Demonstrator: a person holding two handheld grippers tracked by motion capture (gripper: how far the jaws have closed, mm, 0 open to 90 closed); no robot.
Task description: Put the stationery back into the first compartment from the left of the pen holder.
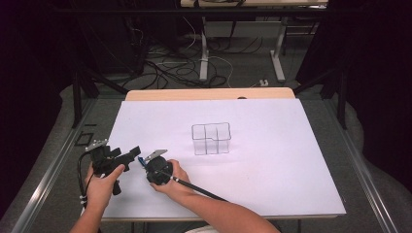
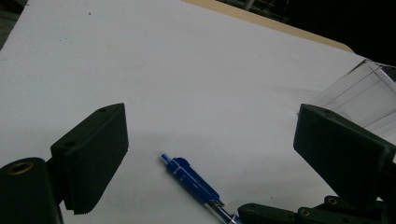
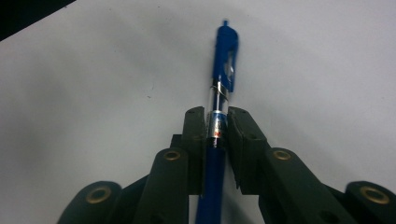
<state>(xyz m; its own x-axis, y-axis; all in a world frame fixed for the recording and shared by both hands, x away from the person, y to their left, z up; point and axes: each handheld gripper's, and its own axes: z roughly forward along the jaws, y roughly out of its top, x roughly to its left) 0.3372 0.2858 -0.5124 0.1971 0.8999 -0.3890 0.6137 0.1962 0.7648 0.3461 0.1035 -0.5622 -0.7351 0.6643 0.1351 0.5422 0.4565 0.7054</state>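
While R tongs (image 3: 216, 128) clamp pen (image 3: 223, 70); label unreadable.

The right tool (image 3: 216, 122) clamps the blue pen (image 3: 223, 70) above white paper (image 3: 93, 84).

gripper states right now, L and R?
Left tool: open, holding nothing.
Right tool: closed on the blue pen.

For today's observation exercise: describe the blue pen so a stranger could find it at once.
Start at the white table sheet and go to its near left corner, where two hands hold black tools. The blue pen sits pinched in the right claw. It is the one blue thing, unlike the clear divided box mid-table.
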